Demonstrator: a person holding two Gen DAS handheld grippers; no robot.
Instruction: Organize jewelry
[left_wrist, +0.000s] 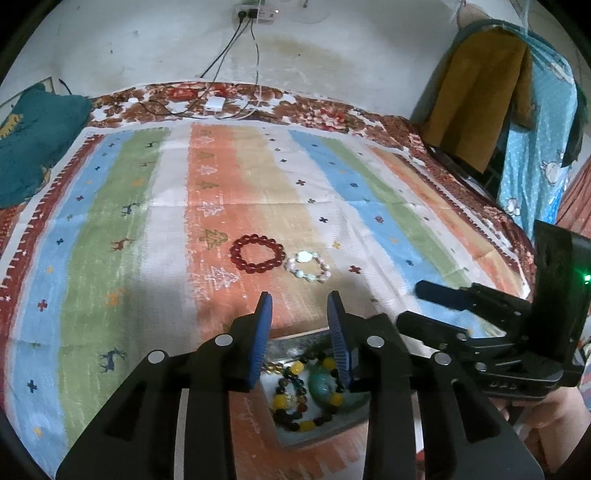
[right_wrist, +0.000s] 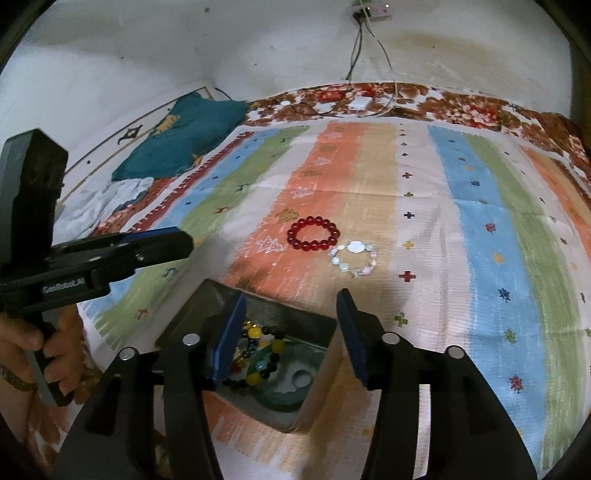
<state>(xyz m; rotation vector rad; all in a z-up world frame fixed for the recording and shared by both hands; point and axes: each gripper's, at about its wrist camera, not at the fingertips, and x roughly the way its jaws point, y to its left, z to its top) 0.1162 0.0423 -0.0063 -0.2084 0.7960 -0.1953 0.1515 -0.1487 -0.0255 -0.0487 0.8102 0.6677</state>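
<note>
Both claws hover over the metal box (right_wrist: 325, 365) on the striped cloth (left_wrist: 122, 206). The left claw (left_wrist: 300, 301) is spread and pinches nothing. The right claw (right_wrist: 291, 299) is spread wider, also empty. Inside the box lie a multicoloured bead bracelet (left_wrist: 295, 398) and a green bangle (right_wrist: 284, 397). Beyond it, the red bead bracelet (left_wrist: 257, 253) and pale bead bracelet (left_wrist: 307, 266) lie side by side.

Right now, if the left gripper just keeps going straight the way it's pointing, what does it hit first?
Most likely the open metal box right below the left gripper, landing on the multicolored bead bracelet inside. Depth is hard to judge; a shallower line would reach the striped cloth short of the red bracelet.
</note>
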